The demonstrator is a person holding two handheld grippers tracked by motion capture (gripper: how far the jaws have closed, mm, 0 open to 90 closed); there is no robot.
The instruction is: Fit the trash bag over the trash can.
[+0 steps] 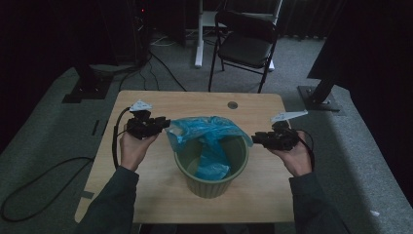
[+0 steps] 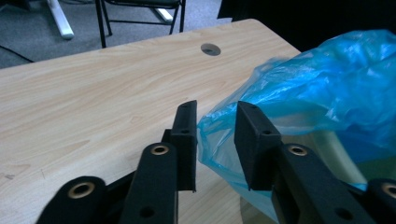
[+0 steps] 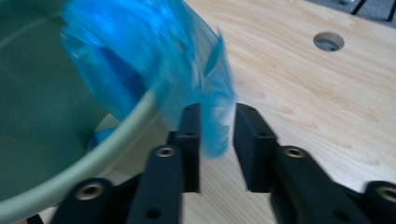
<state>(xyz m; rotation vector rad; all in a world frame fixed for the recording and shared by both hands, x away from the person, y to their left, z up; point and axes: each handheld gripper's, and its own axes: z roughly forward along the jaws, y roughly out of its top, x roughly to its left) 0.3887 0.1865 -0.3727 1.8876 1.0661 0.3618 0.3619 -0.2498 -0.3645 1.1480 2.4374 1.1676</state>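
On the counter (image 1: 146,105), high view: a green bin (image 1: 212,170) stands at centre with a blue bag (image 1: 207,134) draped over its far rim and hanging into it. Left tool (image 1: 164,124) meets the bag's left edge; right tool (image 1: 254,139) meets its right edge. Each hand (image 1: 132,146) holds its tool level, pointed inward, so the bag lies between the two, about equally near to both. A chair (image 1: 246,41) stands beyond the counter.

Left gripper view: the jaws stand apart, with the bag's (image 2: 327,88) crumpled edge lying in the gap between them, against the inner face of the left jaw; not yet clamped. The bag extends away to the right of the tool (image 2: 215,121), over the bin.

Right gripper view: the jaws likewise stand apart, with a blurred flap of bag (image 3: 154,60) hanging down between them, just outside the bin's rim (image 3: 116,140). The bag body lies to the left of the tool (image 3: 217,121).

Judgement: the coming move is likely a closing of both tools on opposite edges, then a pull outward along the left-right line to spread the bag's mouth over the rim.
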